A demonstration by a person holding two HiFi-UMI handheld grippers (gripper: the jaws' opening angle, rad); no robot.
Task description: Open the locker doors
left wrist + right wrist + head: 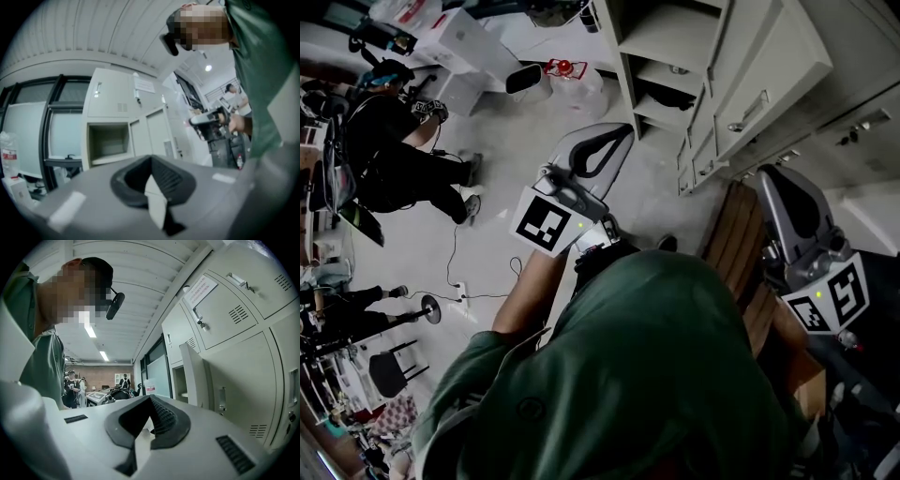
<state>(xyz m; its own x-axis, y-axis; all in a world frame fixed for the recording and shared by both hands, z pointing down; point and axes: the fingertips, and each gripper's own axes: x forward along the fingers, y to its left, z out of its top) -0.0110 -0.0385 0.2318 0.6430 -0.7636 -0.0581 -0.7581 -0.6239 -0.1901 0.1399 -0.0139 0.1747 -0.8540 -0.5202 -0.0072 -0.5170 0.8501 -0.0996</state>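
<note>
We hold both tools short of the lockers (764, 70) on the far right, the left gripper (151, 158) with jaws pressed together on nothing, the right gripper (150, 398) likewise closed and empty, one locker door (194, 376) standing open.

L gripper (622, 133) + R gripper (769, 176) = 2. 1 open locker door (194, 376). 1 water jug (577, 82). 1 black chair (389, 371).
</note>
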